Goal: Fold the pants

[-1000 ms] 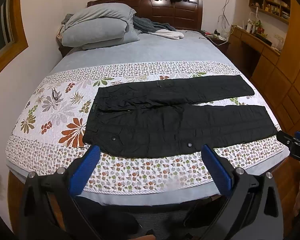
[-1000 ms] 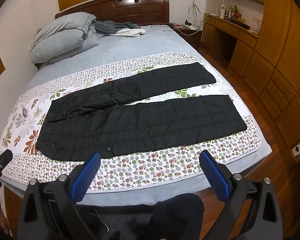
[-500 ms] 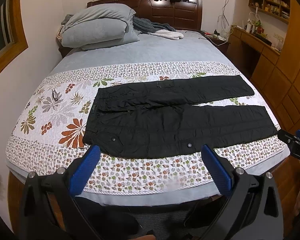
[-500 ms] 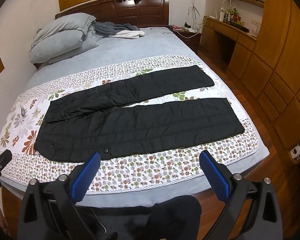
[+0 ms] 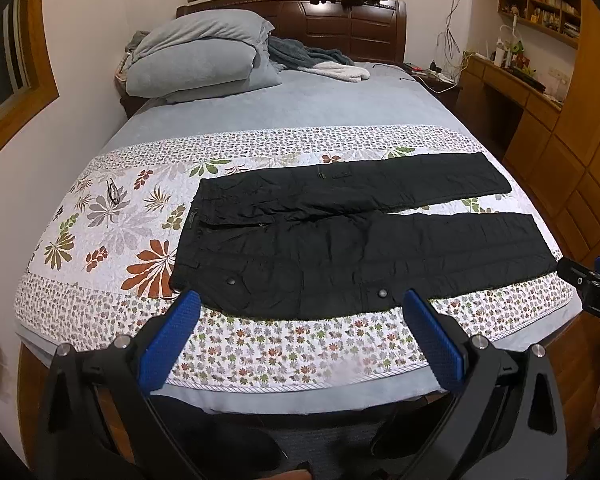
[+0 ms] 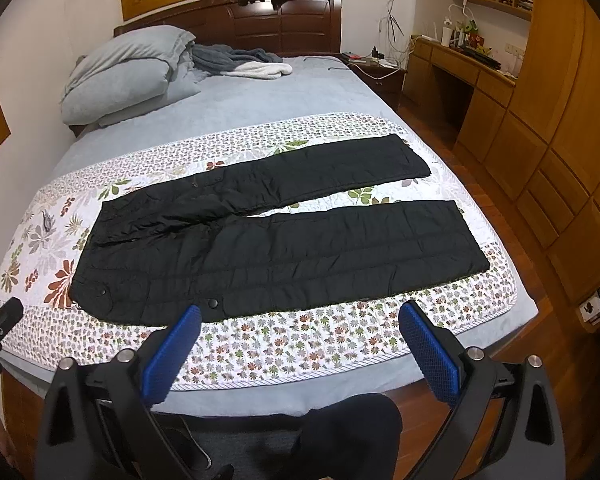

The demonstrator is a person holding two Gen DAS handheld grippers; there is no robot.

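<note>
Black pants (image 5: 340, 232) (image 6: 276, 240) lie flat across a floral quilt (image 5: 112, 220) (image 6: 300, 344) on the bed, waistband at the left and both legs spread apart toward the right. My left gripper (image 5: 300, 304) hovers open over the bed's near edge, short of the near leg's hem line, nothing between its blue pads (image 5: 168, 340). My right gripper (image 6: 300, 316) is open too, held above the near edge just in front of the near leg, with blue pads (image 6: 428, 352) wide apart. The right gripper's tip (image 5: 592, 284) shows at the left view's right edge.
Grey pillows (image 5: 196, 64) and a crumpled grey-and-white blanket (image 5: 324, 64) sit at the head of the bed by a dark wood headboard (image 6: 284, 24). A wooden desk and cabinets (image 6: 540, 128) line the right wall. A dark-clothed knee (image 6: 348, 436) shows below the bed edge.
Both grippers have drifted slightly; the right wrist view has shifted a little so the pants sit lower and nearer. Nothing was taken hold of, and the pants lie as before.
</note>
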